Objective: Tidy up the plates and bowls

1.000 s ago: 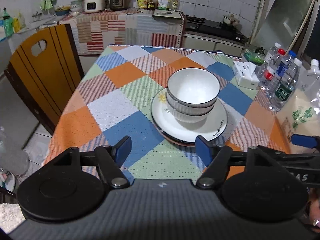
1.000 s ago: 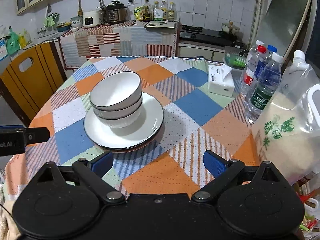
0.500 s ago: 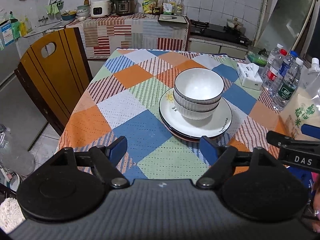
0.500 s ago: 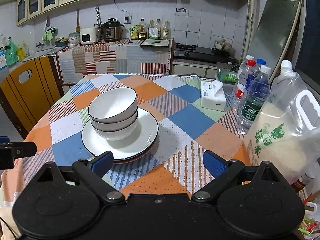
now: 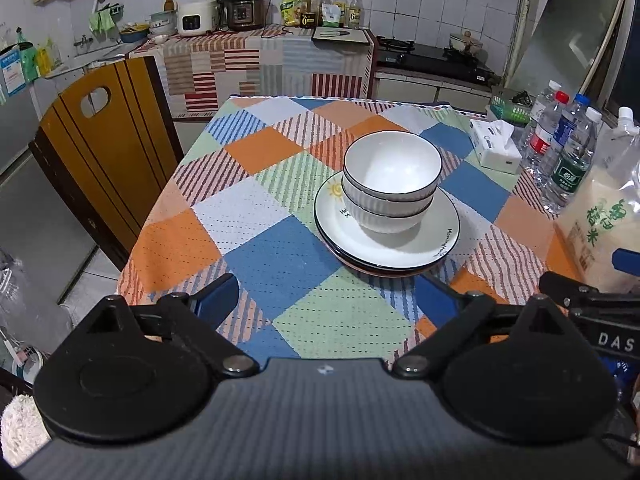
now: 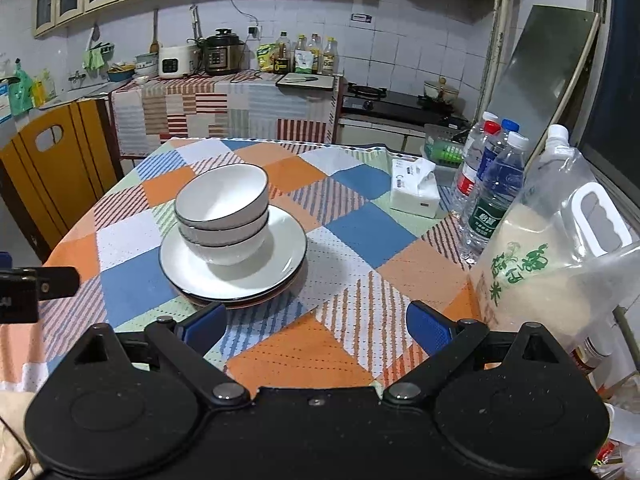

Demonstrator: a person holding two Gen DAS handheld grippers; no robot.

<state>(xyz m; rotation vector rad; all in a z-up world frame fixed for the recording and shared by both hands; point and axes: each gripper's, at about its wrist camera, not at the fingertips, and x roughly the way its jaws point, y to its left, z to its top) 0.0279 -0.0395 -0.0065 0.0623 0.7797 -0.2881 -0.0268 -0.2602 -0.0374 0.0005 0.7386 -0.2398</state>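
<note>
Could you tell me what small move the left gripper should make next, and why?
Probably ease the left gripper back from the table: its jaws have just been opening and hold nothing, and the bowls already sit nested on the stacked plates, apparently finished.

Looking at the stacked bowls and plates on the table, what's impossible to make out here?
- Plates: how many lie under the top one; both views show only stacked rims.
- Lower bowl: its inside, covered by the upper bowl.
- Top plate's lettering: too small, left wrist view.
- Rice bag: cut off by the right wrist view's edge.
</note>
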